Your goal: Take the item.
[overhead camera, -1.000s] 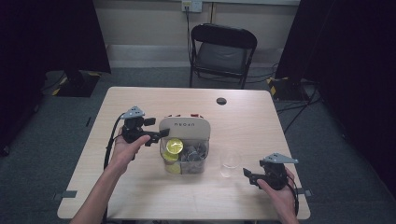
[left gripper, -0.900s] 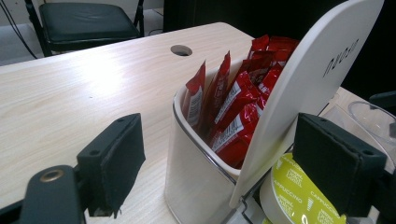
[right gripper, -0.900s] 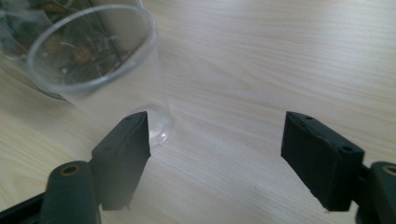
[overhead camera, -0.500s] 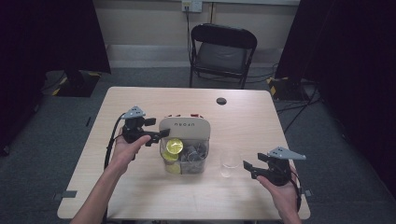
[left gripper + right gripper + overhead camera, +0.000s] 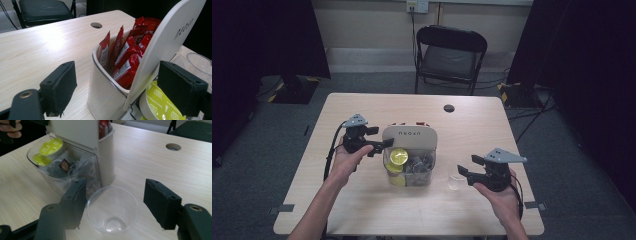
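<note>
A white organizer [image 5: 409, 134] stands mid-table; its rear cup [image 5: 102, 95] holds red sachets [image 5: 127, 57], and its clear front bin [image 5: 62, 173] holds yellow capsules [image 5: 398, 156] and dark pods. My left gripper [image 5: 382, 145] sits at the organizer's left side. Its jaws straddle the white cup, have just opened slightly, and a gap shows at the left pad [image 5: 60, 87]. An empty clear plastic cup [image 5: 455, 179] stands upright right of the bin. My right gripper [image 5: 466, 171] hovers beside and above it. Its jaws flank the cup [image 5: 112, 212] without touching and have just been closing.
A round cable hole [image 5: 449, 108] lies in the far part of the wooden table [image 5: 362, 210]. A black folding chair [image 5: 452, 55] stands beyond the far edge. Bare tabletop lies in front of the organizer and to both sides.
My right gripper has lifted off the table and drifted slightly right, away from the cup. The left hand, organizer and cup have stayed put.
</note>
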Demonstrator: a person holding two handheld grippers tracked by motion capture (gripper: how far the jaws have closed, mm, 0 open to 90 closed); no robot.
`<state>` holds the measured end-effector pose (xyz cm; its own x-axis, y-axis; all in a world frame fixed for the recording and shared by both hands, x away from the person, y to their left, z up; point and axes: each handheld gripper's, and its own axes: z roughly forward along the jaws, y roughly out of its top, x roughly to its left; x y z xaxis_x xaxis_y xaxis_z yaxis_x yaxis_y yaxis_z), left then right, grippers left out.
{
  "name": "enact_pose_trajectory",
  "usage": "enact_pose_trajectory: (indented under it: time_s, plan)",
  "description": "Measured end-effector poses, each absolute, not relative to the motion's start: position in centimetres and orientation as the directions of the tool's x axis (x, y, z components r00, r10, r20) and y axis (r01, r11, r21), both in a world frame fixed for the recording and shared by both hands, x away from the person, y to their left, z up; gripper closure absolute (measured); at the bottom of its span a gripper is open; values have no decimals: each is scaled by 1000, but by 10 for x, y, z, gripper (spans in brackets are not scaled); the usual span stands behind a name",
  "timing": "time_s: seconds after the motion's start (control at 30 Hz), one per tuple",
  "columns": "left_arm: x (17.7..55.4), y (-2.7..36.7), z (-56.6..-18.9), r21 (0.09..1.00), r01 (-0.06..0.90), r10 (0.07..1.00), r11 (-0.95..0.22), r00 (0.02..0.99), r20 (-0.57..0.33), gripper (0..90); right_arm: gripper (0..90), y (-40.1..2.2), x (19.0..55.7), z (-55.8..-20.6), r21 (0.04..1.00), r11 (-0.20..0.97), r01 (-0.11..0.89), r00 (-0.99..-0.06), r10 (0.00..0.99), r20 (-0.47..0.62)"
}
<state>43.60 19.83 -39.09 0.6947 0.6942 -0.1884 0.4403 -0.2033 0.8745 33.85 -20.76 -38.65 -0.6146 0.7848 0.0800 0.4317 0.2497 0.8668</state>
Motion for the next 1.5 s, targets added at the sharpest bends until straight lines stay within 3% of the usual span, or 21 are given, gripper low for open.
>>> enact_pose_trajectory:
  time_s: [0.3, 0.53, 0.9, 1.5]
  plan:
    - [437, 199, -391, 876, 440, 691, -198, 697, -194, 156, 401, -175, 350, -381, 867, 288, 408, -691, 717, 87]
    - [436, 199, -391, 875, 443, 692, -196, 695, -196, 157, 517, -152, 359, -378, 870, 304, 389, -740, 666, 98]
    - [437, 200, -392, 872, 446, 690, -201, 696, -197, 155, 608, -119, 374, -386, 848, 340, 407, -779, 614, 128]
    - [437, 198, -392, 869, 445, 691, -217, 699, -186, 154, 607, -99, 384, -402, 809, 389, 440, -795, 588, 150]
